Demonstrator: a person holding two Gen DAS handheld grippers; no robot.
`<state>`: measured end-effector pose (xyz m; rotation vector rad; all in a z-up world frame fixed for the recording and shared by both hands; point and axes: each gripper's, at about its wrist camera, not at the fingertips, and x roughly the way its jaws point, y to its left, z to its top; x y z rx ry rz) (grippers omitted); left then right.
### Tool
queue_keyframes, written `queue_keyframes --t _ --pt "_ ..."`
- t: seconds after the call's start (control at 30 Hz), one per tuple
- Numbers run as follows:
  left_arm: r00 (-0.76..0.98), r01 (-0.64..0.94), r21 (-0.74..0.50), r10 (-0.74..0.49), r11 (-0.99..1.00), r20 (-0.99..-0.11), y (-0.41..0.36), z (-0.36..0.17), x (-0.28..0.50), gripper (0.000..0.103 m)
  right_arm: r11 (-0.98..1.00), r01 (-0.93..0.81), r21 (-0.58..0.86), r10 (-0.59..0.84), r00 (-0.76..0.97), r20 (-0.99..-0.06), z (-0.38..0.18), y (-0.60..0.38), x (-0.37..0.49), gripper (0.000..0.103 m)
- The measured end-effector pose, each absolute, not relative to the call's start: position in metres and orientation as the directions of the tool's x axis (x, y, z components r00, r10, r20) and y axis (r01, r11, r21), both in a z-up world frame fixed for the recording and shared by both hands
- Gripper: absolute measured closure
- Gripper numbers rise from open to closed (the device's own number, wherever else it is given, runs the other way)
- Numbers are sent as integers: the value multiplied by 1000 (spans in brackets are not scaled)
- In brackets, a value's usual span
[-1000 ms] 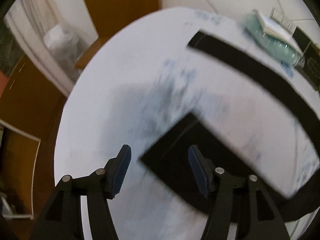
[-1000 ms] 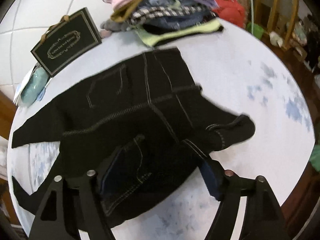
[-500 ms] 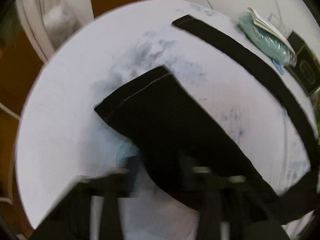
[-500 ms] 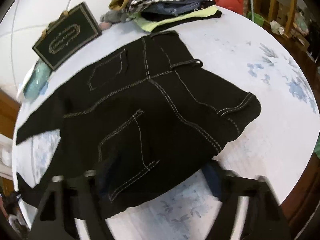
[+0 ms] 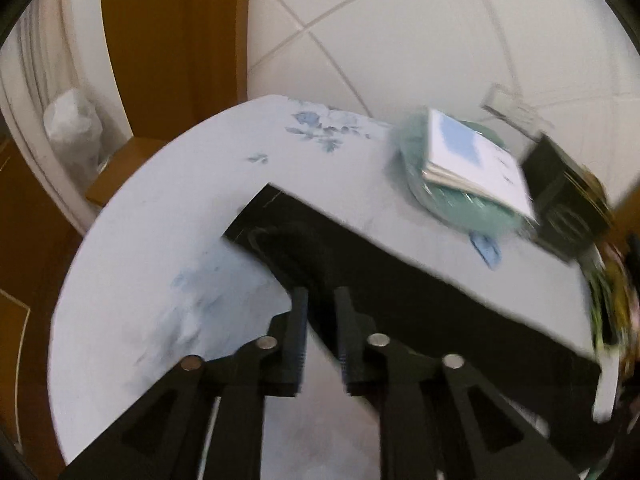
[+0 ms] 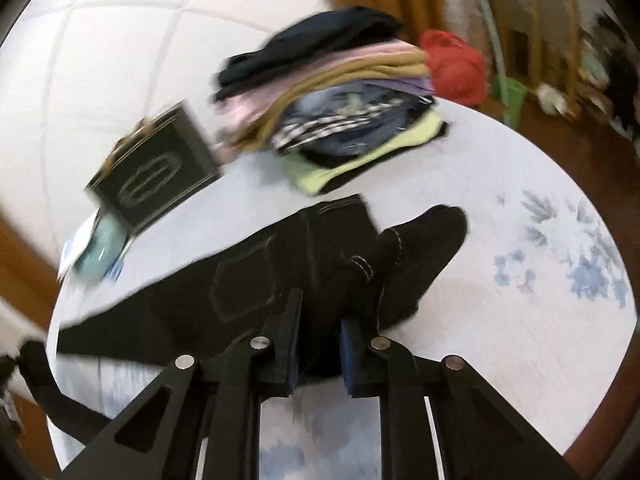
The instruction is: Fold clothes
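Black jeans with pale stitching lie on a round table with a pale floral cloth [image 5: 168, 208]. My left gripper [image 5: 322, 300] is shut on a trouser leg [image 5: 400, 280] near its hem, and that leg now lies folded over the other leg. My right gripper [image 6: 318, 308] is shut on the waist end of the jeans [image 6: 280, 272], with the waistband [image 6: 420, 248] bunched up beyond the fingers. A back pocket [image 6: 244, 284] shows to the left of the right gripper.
A stack of folded clothes [image 6: 332, 108] sits at the table's far side, with a red bag [image 6: 456, 64] behind it. A black box [image 6: 156, 168] and a teal packet with a booklet on it [image 5: 468, 176] stand near the wall. The table edge curves close on the right [image 6: 592, 360].
Both grippers were open over the flat jeans and have shut on the fabric. The left has carried one leg across onto the other; the right has gathered and lifted the waist end.
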<state>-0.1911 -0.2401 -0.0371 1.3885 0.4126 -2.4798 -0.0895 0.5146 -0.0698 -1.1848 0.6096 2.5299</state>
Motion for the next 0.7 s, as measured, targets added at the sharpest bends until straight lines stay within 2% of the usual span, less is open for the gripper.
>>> queue_keyframes --t 0.03,0.1,0.13,0.2,0.23,0.27,0.33,0.37,0.43,0.7 --pt "-489 352 -80 -110 -933 -866 -235 -45 -207 83 -866 -449 219 107 -595 -797 -77 519 -97 75" --pt "-457 306 -33 -117 -951 -882 -223 -57 -231 71 -862 -469 194 110 -546 -831 -93 523 -106 75" --pt "-454 282 -23 -113 -959 -884 -218 -60 -232 62 -864 -466 189 105 -535 -838 -97 523 -108 75" --pt "-453 243 -4 -110 -970 -885 -211 -66 -228 52 -867 -458 195 92 -534 -841 -99 521 -108 71" --pt "-456 228 4 -111 -974 -883 -209 -70 -223 41 -865 -457 207 86 -542 -836 -97 520 -106 69" --pt "-457 213 13 -112 -977 -882 -207 -73 -217 37 -863 -455 220 80 -551 -831 -95 519 -105 64" --pt "-441 205 46 -134 -978 -887 -215 -81 -211 35 -850 -456 263 48 -566 -823 -89 520 -100 59" --pt "-433 201 61 -145 -978 -890 -219 -85 -209 35 -849 -447 280 30 -571 -820 -86 519 -97 37" --pt "-417 225 48 -140 -973 -898 -234 -95 -206 35 -854 -435 286 18 -573 -819 -79 516 -91 0" --pt "-365 332 1 -130 -943 -922 -280 -128 -217 35 -875 -447 184 86 -519 -851 -72 511 -65 2"
